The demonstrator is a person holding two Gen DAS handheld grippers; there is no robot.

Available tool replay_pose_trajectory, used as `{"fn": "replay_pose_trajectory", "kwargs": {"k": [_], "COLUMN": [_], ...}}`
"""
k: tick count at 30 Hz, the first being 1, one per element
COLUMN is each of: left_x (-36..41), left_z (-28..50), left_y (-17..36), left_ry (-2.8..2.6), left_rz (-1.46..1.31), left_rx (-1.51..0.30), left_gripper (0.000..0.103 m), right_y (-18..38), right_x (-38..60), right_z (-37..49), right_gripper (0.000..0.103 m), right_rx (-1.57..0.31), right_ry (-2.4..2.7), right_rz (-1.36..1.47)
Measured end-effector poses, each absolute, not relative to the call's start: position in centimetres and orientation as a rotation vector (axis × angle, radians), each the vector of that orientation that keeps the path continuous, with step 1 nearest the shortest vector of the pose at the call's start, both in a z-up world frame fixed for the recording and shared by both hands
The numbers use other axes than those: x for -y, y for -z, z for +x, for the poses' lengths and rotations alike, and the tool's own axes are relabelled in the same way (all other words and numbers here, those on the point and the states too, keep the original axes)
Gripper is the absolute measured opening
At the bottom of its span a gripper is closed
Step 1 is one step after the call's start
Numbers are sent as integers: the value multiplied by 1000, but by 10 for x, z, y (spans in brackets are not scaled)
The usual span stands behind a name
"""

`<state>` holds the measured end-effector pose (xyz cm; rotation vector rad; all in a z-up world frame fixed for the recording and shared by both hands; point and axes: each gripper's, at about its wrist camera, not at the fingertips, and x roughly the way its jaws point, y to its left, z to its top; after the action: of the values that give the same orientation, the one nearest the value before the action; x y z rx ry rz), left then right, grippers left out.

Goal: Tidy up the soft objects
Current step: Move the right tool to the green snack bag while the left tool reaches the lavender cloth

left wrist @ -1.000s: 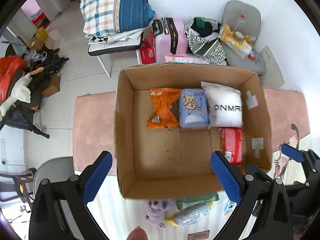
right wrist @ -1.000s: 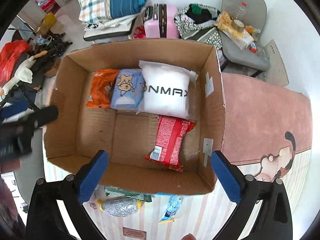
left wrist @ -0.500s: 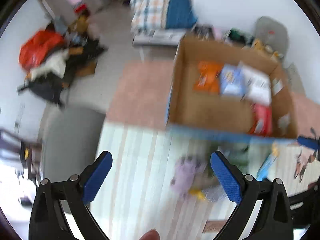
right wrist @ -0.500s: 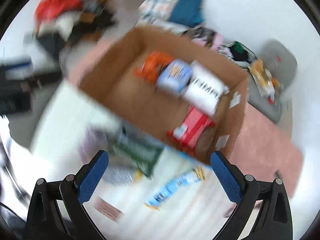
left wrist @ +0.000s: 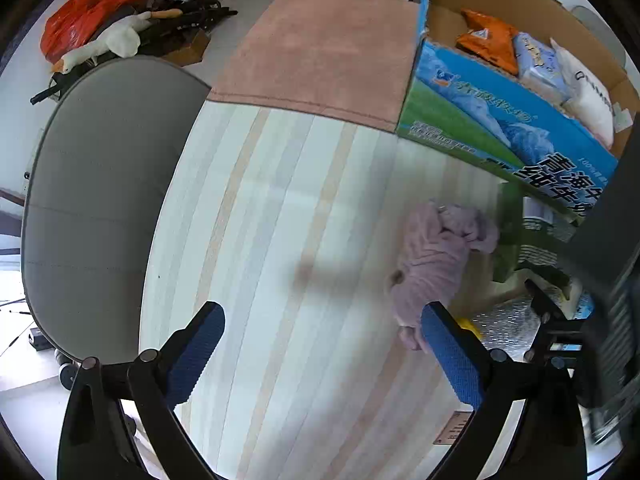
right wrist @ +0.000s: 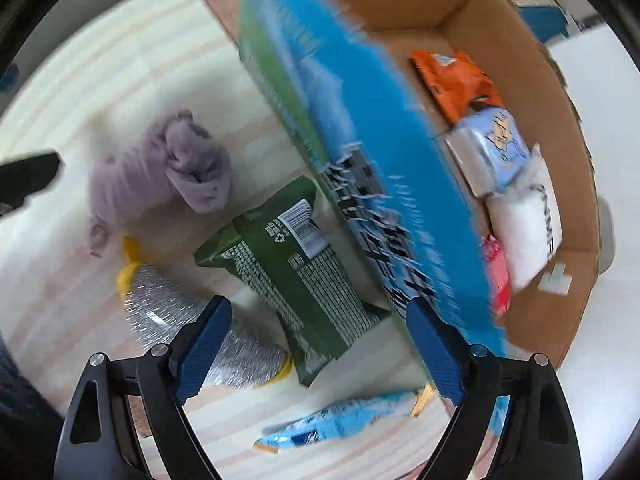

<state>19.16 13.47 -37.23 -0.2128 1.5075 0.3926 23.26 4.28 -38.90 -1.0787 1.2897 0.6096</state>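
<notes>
While my left gripper gapes empty over the striped mat, its view shows the lilac plush toy beside the cardboard box. Only my right gripper's view, jaws likewise spread, reveals the green packet, silver pouch and blue wrapper.

Cardboard box: matt brown inside, glossy printed outside. Purple plush toy: fuzzy cloth. Silver bag: crinkled foil. Green packet: glossy plastic.
</notes>
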Motion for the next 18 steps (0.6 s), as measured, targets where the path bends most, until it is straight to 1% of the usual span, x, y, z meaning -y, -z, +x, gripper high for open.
{"fn": "replay_pose_trajectory", "kwargs": {"k": [1,2,3,5,7,9,10,11,12,14,15,17,18], "left_x": [-137,-139,-140,-144,-150,-154,-156,-157,-159,-159,-159,-157,-156], "left_z": [188,187,186,184,185,184,184,185,186,190,193,197,199], "left_y": [373,375,376,378,383,386,388,390,392,395,396,397,398], "left_ry": [-393,-390,-392,-390,-386,-386,-383,-381,-382,-366,-358,-342,-330], "left_rz": [-216,-214,-214,-214,-221,-225,-229,-230,-229,-227,-219,-205,-198], "left_rx": [-1512,-1515,-1518,-1521,-1525,-1530,-1534,-1539,-1542,-1549,-1552,-1551,-1552], "left_gripper": [101,101,101,101,101,101,101,101,101,101,101,101,101], "right_y": [394,398,402,402,394,384,379,372,368,364,365,376,385], "right_x": [-44,-45,-43,-35,-24,-8,-1,2,2,2,1,0,0], "right_z": [229,227,229,235,244,255,260,264,267,272,272,273,271], "right_gripper": [83,66,44,45,44,44,45,49,60,71,71,76,76], "right_rx": [-1292,-1308,-1367,-1472,-1624,-1769,-1785,-1769,-1740,-1671,-1667,-1695,-1718], "right_ry": [-605,-584,-569,-518,-552,-606,-608,-612,-615,-589,-593,-593,-580], "right_rz": [-1098,-1101,-1062,-931,-701,-396,-318,-302,-335,-431,-442,-461,-450]}}
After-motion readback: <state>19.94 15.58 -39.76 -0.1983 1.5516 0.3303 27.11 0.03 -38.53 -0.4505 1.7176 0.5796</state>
